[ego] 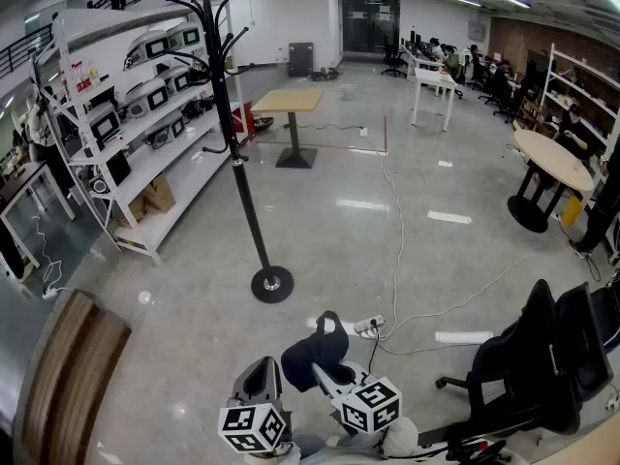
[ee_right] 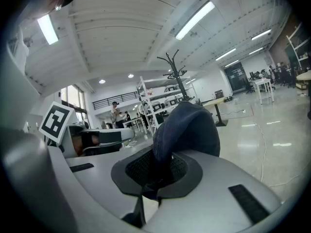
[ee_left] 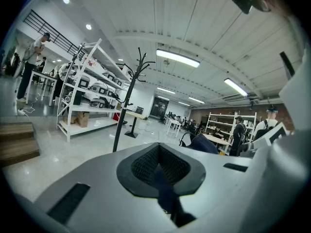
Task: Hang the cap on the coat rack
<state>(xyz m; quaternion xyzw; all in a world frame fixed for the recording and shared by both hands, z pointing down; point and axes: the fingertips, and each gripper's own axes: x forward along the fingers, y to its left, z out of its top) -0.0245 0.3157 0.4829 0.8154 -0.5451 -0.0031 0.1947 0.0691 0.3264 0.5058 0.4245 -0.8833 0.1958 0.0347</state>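
Two grippers show at the bottom edge of the head view, side by side, each with its marker cube nearest the camera. The right gripper (ego: 327, 376) has its jaws closed on the cap (ego: 310, 356). In the right gripper view the dark blue cloth is pinched between the pads of the right gripper (ee_right: 158, 171), and the cap (ee_right: 187, 130) bulges up and forward over the jaw tips with its crown rounded. In the head view the cap hangs off the floor just ahead of the gripper, and a thin strap loops up at its top.

The left gripper (ego: 262, 371) is just beside the right one and does not touch the cap. In its own view the jaws of the left gripper (ee_left: 159, 166) are together with nothing between them. The cap (ee_left: 204, 143) shows off to that view's right.

The rack (ego: 237, 163) is a black pole on a round base with curved hooks at its top. It stands upright on the glossy floor (ego: 194, 327), ahead of the grippers, a little to the left and well apart from them. It also shows in the left gripper view (ee_left: 129, 101) and the right gripper view (ee_right: 177, 76), beyond the jaws.

White shelves (ego: 136, 114) stand left of the rack. A black chair (ego: 523, 356) is at lower right. A power strip (ego: 369, 326) lies on the floor near the cap.
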